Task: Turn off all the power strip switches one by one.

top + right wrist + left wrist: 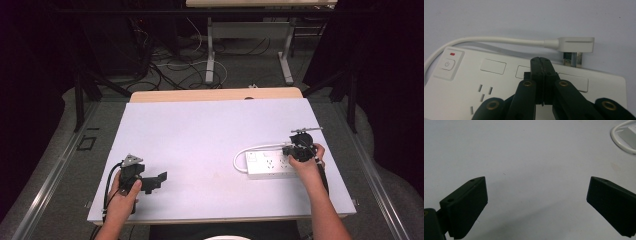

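right gripper view looks straight down its own two black jaws, which stand pressed together with nothing between them, the right gripper (543, 61) hovering over the white power strip (461, 95). the strip lies flat on the pale tabletop (524, 15), its power button (447, 64) with a small red mark above it at one end, socket holes beside it. just past the closed tips lies the white plug (576, 45), on its side with its metal pins pointing toward the strip's far edge, apart from any socket. its cord (494, 40) runs back along that edge and curls around the button end.

in the high view the strip (267, 164) sits on the right part of the tabletop (200, 130), with the right gripper (298, 148) over its right end and the cord looping off its left end. the left gripper (159, 179) rests near the front left corner, well apart from the strip. in the left gripper view its jaws stand wide apart over bare tabletop, with a bend of cord (621, 137) in the far corner.

my reading is that the work is at the approach stage: the plug is not yet taken. the next move calls for the right jaws to part, straddle the plug's body and close on it firmly, since it is flat and low and could skid. the left gripper may need to steady the strip.
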Action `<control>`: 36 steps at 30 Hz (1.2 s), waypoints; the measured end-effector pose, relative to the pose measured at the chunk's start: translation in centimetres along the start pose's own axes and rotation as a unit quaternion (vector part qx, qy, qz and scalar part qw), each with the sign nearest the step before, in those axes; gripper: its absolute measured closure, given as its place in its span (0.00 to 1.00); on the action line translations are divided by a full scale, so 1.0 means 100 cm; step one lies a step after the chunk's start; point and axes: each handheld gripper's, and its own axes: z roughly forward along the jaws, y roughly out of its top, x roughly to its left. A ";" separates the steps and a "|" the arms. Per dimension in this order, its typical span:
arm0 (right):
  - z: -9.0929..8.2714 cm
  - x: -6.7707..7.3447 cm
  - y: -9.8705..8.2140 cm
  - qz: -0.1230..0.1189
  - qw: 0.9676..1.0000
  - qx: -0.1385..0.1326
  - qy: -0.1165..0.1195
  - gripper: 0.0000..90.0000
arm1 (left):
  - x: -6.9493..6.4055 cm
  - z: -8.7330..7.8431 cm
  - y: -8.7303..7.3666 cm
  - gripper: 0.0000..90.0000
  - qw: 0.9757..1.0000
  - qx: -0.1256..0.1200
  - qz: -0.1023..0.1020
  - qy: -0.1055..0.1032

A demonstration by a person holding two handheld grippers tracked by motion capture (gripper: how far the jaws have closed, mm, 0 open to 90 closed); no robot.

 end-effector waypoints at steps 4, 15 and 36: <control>0.001 0.001 0.000 0.001 1.000 0.004 0.010 1.00 | 0.000 0.001 0.000 0.04 1.000 -0.002 0.000 0.000; 0.003 0.003 0.000 -0.004 1.000 0.002 0.007 1.00 | 0.000 0.000 0.000 0.04 1.000 0.000 0.000 0.000; 0.002 -0.004 -0.001 0.011 1.000 0.009 0.013 1.00 | -0.001 0.001 0.000 0.04 1.000 -0.002 0.000 0.000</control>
